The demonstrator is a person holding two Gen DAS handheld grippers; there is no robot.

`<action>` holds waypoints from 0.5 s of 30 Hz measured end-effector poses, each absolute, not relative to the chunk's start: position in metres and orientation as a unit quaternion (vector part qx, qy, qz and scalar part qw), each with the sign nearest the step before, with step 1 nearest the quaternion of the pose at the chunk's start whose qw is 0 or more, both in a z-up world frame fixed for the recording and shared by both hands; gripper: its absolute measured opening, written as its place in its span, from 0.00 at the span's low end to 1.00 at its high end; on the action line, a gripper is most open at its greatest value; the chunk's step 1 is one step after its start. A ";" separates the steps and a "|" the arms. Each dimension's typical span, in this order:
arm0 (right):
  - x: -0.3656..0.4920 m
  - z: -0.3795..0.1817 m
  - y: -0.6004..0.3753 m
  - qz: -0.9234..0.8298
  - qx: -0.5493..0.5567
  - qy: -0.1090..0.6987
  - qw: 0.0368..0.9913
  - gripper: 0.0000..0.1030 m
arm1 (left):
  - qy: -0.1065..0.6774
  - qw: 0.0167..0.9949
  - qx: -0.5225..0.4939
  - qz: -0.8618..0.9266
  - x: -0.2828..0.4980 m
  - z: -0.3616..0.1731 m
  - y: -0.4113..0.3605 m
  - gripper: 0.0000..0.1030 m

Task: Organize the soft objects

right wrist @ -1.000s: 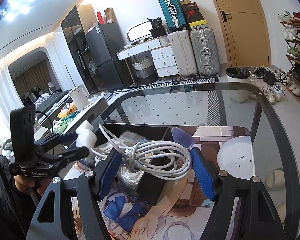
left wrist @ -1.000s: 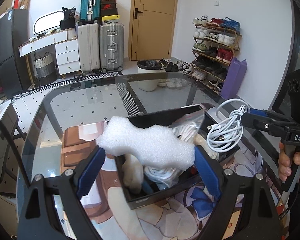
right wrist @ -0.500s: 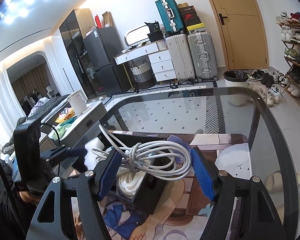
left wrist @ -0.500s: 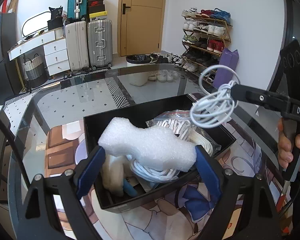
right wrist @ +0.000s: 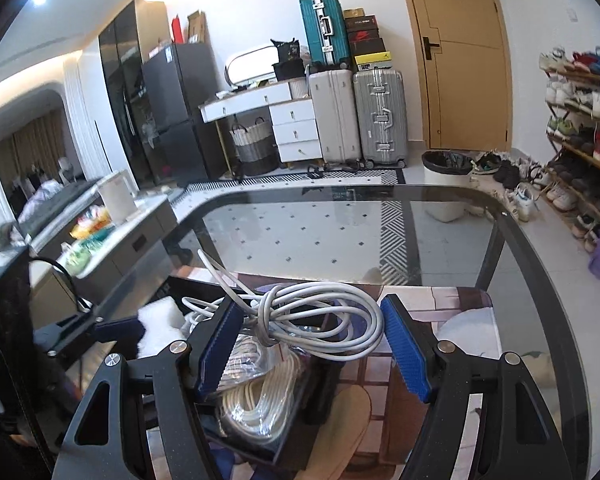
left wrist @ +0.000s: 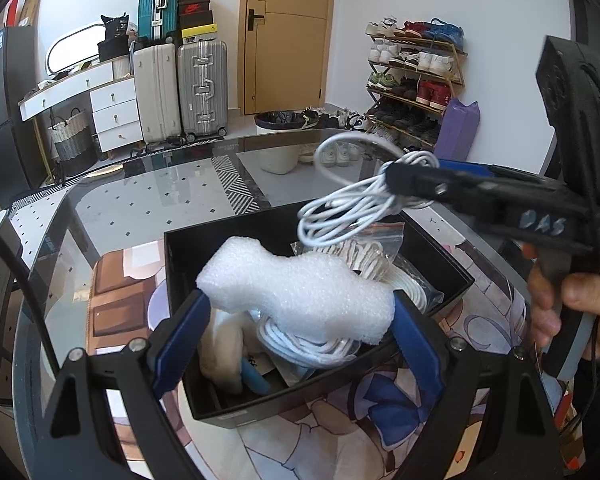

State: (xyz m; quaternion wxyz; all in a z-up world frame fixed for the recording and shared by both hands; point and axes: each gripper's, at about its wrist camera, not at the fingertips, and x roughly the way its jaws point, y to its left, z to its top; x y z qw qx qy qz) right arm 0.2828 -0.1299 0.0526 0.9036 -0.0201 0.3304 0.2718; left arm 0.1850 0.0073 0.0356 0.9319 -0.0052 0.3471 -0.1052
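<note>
Swung over the black box [left wrist: 440,264], right jaws clamp the cable coil [right wrist: 320,320]; left jaws clamp foam [left wrist: 300,292], hiding contents.

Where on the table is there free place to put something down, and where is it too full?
Free: the bare glass table beyond the black box, up to its far edge, and the mat right of the box. Crowded: the box itself, full of bagged rope and cords, with both claws above it.

- White handwritten letters "DAS" are showing on the black body of the right tool [left wrist: 388,178], seen from the left wrist.
- Shoebox and suitcase labels across the room are staying too small and blurred to read.
</note>
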 end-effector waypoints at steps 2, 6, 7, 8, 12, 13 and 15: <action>0.284 0.048 -0.121 0.263 -0.041 0.330 0.906 0.70 | 0.347 0.932 -0.005 -0.104 0.186 0.036 0.007 0.87; 0.284 0.040 -0.097 0.263 -0.072 0.331 0.903 0.70 | 0.347 0.932 -0.005 -0.104 0.185 0.036 0.007 0.87; 0.284 0.038 -0.091 0.268 -0.075 0.335 0.900 0.70 | 0.347 0.932 -0.005 -0.104 0.186 0.036 0.007 0.87; 0.284 0.036 -0.089 0.272 -0.076 0.339 0.897 0.70 | 0.348 0.932 -0.005 -0.104 0.186 0.036 0.007 0.87; 0.285 0.028 -0.078 0.286 -0.069 0.356 0.887 0.70 | 0.349 0.932 -0.004 -0.100 0.184 0.037 0.008 0.87; 0.285 0.028 -0.078 0.292 -0.064 0.361 0.883 0.70 | 0.349 0.932 -0.004 -0.098 0.183 0.037 0.008 0.87; 0.282 0.030 -0.081 0.300 -0.056 0.357 0.883 0.72 | 0.349 0.932 -0.003 -0.097 0.181 0.038 0.010 0.87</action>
